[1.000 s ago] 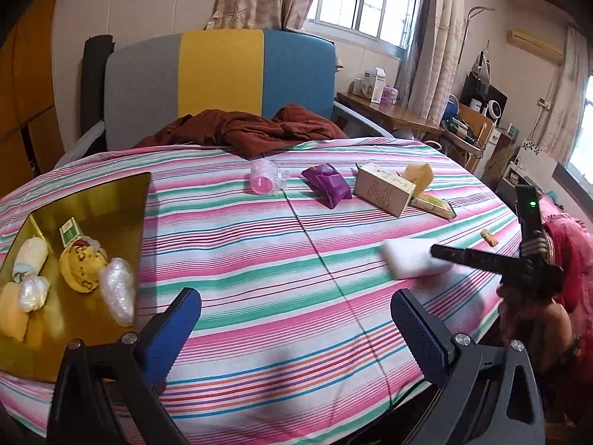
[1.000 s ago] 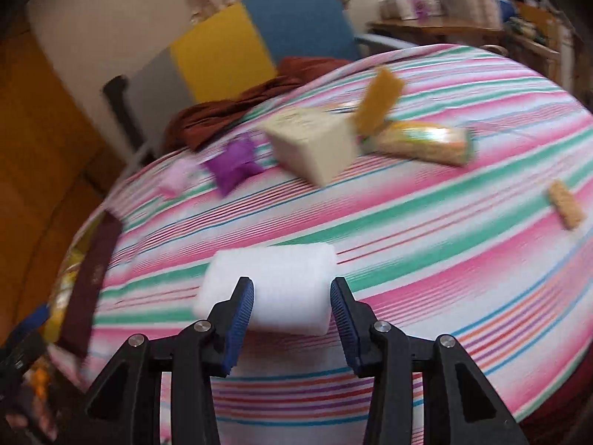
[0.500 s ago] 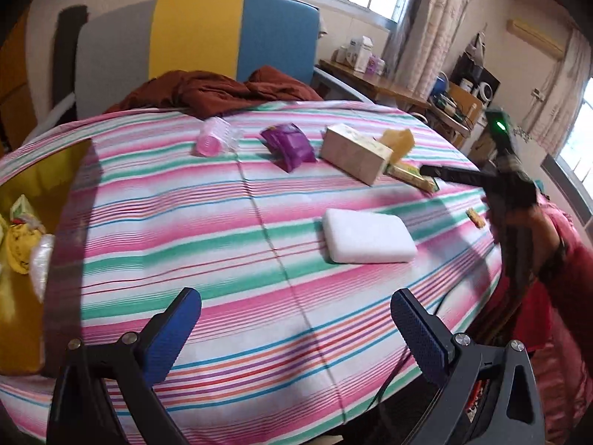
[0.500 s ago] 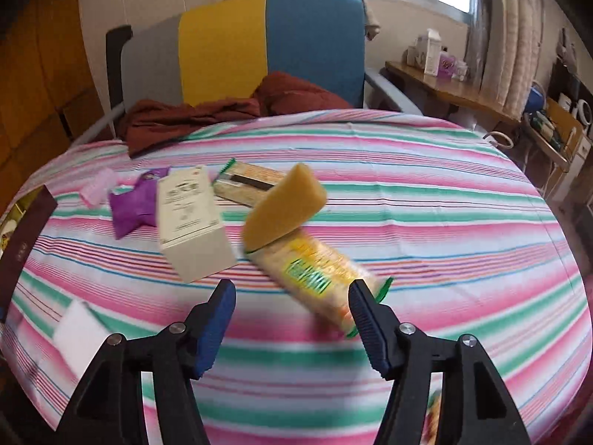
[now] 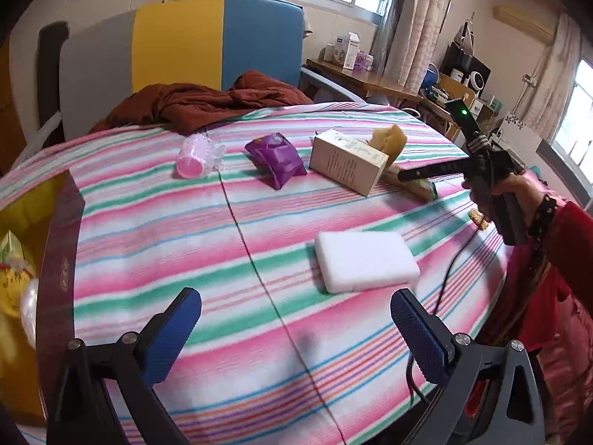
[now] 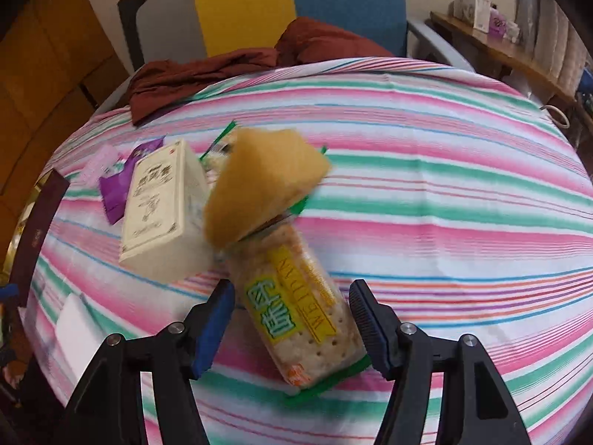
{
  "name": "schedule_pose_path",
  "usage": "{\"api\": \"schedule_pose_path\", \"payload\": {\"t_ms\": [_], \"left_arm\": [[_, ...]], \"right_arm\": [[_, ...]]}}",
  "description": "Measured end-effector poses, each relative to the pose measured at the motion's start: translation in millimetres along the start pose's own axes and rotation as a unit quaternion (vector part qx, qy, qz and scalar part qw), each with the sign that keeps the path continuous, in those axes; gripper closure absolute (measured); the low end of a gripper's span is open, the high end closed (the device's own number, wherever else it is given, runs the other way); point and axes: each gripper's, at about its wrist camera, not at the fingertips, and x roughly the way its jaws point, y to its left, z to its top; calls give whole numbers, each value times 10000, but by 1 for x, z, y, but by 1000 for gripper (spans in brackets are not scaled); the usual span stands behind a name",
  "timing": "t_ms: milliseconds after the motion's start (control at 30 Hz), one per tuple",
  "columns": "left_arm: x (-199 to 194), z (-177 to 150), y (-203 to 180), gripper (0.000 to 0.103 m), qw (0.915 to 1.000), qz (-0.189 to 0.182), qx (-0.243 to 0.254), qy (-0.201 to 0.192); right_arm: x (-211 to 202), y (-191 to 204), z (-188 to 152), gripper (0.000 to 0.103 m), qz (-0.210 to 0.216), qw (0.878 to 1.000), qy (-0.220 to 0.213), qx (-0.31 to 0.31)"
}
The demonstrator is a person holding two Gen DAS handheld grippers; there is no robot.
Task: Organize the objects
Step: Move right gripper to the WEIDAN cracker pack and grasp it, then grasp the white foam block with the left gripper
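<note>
**Cracker packet lined up between my right jaws**

Cracker packet (image 6: 296, 307) lies flat on the striped tablecloth (image 6: 444, 193), and my right gripper (image 6: 292, 319) straddles its near half. The jaws have just been opening and now stand apart, a gap on each side, pads not touching the wrapper. My left gripper (image 5: 294, 330) hangs wide open with nothing between its fingers, hovering near the white foam block (image 5: 365, 261).

I judge the packet light, its film slippery and the crackers inside brittle, so I would pinch gently across the two long sides at the middle, not at the crimped ends.

Its long axis runs away from the gripper, tilted slightly leftward in the right wrist view. The far end sits under the yellow sponge (image 6: 263, 185), which leans on it. Left of the packet stands the cream box (image 6: 163, 211), just beside; beyond that, the purple pouch (image 6: 118, 189).
</note>
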Motion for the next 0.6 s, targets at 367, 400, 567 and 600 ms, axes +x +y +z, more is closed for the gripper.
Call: {"api": "schedule_pose_path", "payload": {"t_ms": [367,400,567,600], "left_arm": [[24,28,-28,0,9938,-39,1101,-143],[27,32,-31,0,9921,-119,1240,-135],[44,51,-44,0,9823,-368,1836,-56],[49,54,-48,0,9793,-366,1993,-17]], "right_arm": [[-7,15,-30,54,-415,9970,-391,513],[-10,18,-36,54,-353,9965,-457,610],[-23,28,-70,54,1003,9816,-845,1386],[-25,29,-76,54,1224,9766,-924,1505]]}}
